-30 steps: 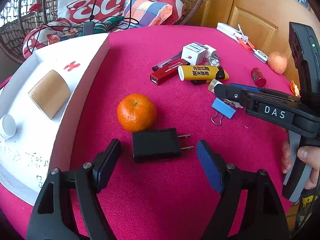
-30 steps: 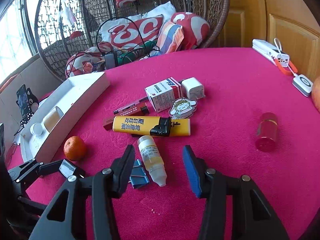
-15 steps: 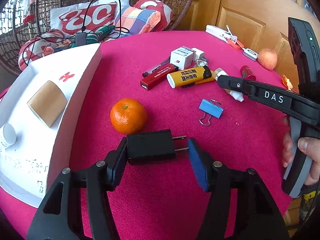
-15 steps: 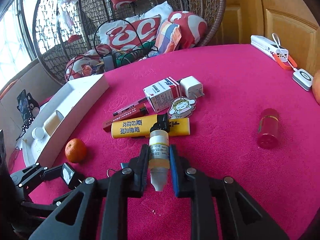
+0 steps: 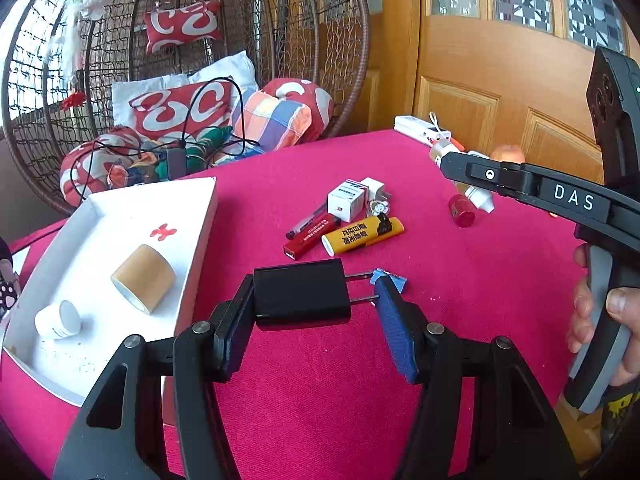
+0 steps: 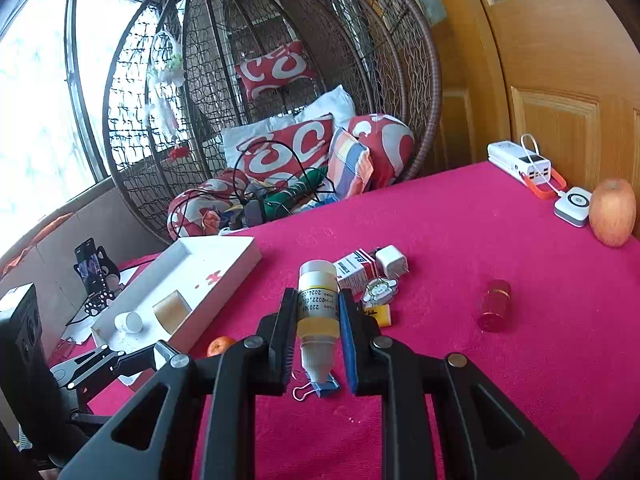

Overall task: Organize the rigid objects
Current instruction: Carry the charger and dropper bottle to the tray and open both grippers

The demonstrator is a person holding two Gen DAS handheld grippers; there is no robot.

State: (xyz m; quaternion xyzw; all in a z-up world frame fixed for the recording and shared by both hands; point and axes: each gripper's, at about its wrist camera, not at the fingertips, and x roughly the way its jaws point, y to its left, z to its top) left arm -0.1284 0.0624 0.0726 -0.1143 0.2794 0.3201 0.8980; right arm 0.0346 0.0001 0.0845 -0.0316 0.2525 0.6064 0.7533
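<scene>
Our left gripper (image 5: 312, 312) has the black plug adapter (image 5: 302, 298) lengthwise between its jaws, which stand about half open around it: the left pad presses the adapter's flat end, the two prongs meet the blue right pad, and the adapter is clear of the pink tablecloth (image 5: 460, 280). Just left of this gripper sits the white tray (image 5: 200, 240), holding a brown paper roll (image 5: 143, 283) and a small white jar (image 5: 60, 320). Ahead of it lie a yellow lighter (image 5: 362, 236), a red lighter (image 5: 310, 236) and a small white box (image 5: 347, 201); a blue binder clip (image 5: 390, 278) peeks out behind its right pad. Our right gripper (image 6: 318, 322) is clamped nearly closed on a small dropper bottle (image 6: 317, 312), nozzle pointing back toward us, held above the cloth. Right of it lies a red cylinder (image 6: 494, 305), and an apple (image 6: 612, 212) stands far off to the right. A hand (image 5: 600, 320) grips the right tool's handle.
</scene>
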